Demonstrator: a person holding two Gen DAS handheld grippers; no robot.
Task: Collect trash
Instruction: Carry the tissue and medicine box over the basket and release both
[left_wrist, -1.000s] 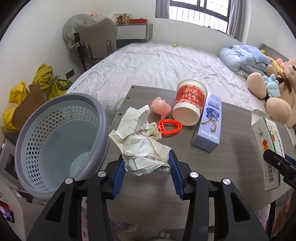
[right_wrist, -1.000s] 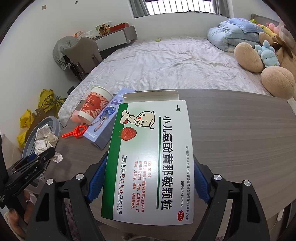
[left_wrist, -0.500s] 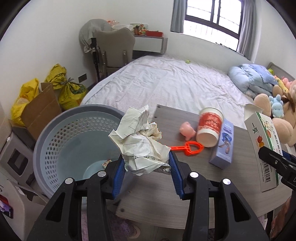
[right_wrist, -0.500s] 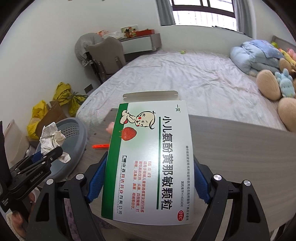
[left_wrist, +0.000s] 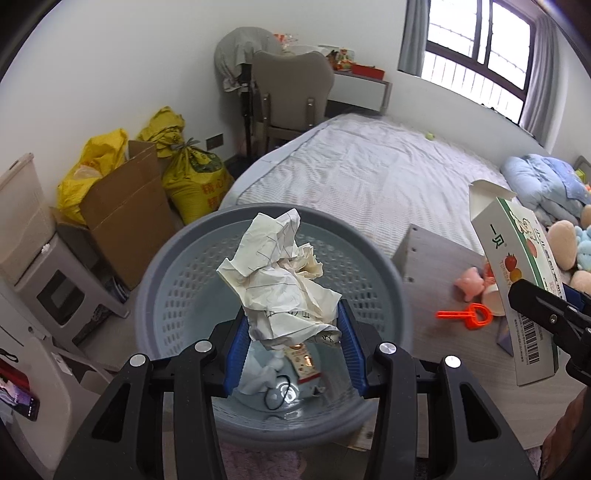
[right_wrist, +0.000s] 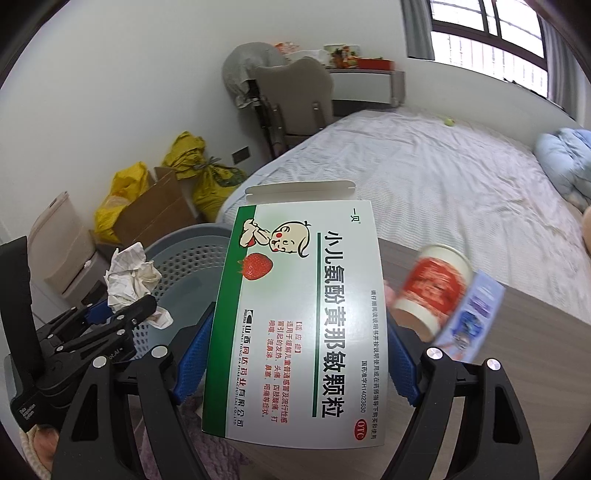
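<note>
Left gripper (left_wrist: 291, 354): blue pads clamped on a crumpled paper wad (left_wrist: 280, 284), held directly above the open mouth of the grey perforated basket (left_wrist: 402, 295). Basket floor, at 6 o'clock below the wad: earlier trash, including a small wrapper and a dark cord.

Right gripper (right_wrist: 295, 365): pads clamped on the long edges of an opened medicine carton (right_wrist: 306, 321), flap raised at 12 o'clock, basket rim showing at 9 o'clock of the carton.

Suggested handling, as a judgement: part the left pads while centred over the basket, well inside the rim, so the light wad drops clear; then bring the carton across and tilt it in, flap end first, without knocking the rim.

Legible on the carton: "小儿氨酚黄那敏颗粒", "一贝", a red "OTC" oval, a strawberry and a cartoon child; barcode on the side panel in the left view.

On the table (left_wrist: 436, 343), at 3 o'clock of the basket: orange plastic ring (left_wrist: 469, 318), pink toy (left_wrist: 468, 286). Paper cup (right_wrist: 432, 291) and blue box (right_wrist: 476, 321) blurred, print unreadable.
</note>
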